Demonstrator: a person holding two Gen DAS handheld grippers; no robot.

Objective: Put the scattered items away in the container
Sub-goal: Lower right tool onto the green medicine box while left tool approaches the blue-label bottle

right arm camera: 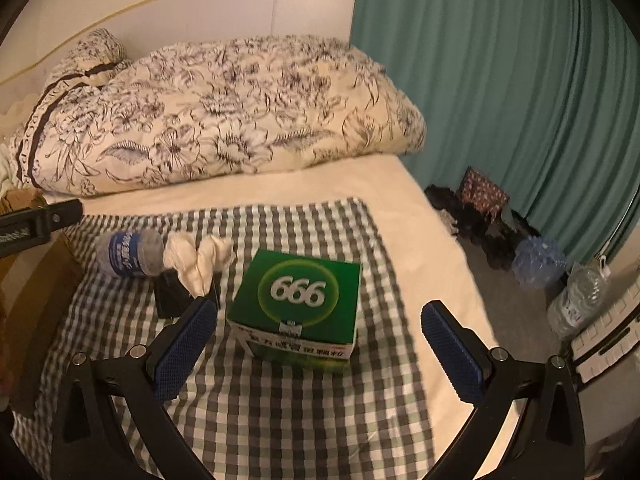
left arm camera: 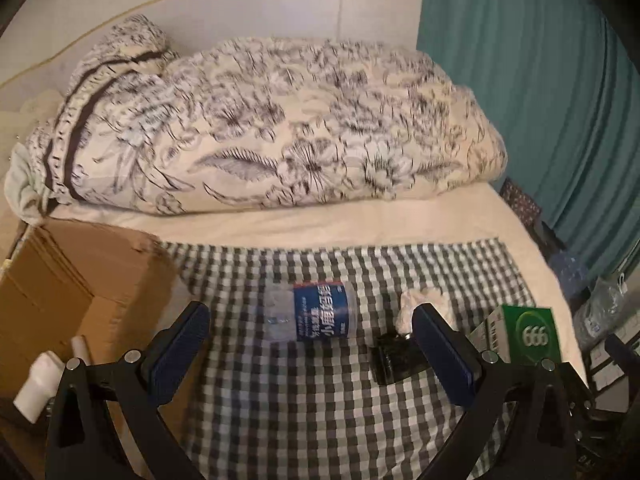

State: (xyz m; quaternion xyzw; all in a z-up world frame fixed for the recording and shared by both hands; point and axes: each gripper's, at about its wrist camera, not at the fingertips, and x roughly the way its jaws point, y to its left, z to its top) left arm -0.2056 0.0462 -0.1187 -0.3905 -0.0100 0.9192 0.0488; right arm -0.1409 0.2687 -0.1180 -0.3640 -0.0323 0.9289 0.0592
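Left wrist view is showing the left tongs (left arm camera: 312, 356) gaping wide, hovering over the bottle (left arm camera: 310, 312) lying on the bed beside the carton (left arm camera: 60, 280). Right tongs (right arm camera: 320, 348) are also spread, empty, framing the box (right arm camera: 296, 304); each needs lowering, then closing.

A rolled floral duvet (right arm camera: 224, 112) lies across the far part of the bed (right arm camera: 404, 216), against the pale headboard (right arm camera: 200, 4). Nearer than the duvet, a checked cloth (right arm camera: 280, 400) covers the mattress. Right of the duvet hangs a teal curtain (right arm camera: 500, 80); below it, on the floor, sit a patterned bag (right arm camera: 482, 194) and clear plastic bottles (right arm camera: 576, 304).
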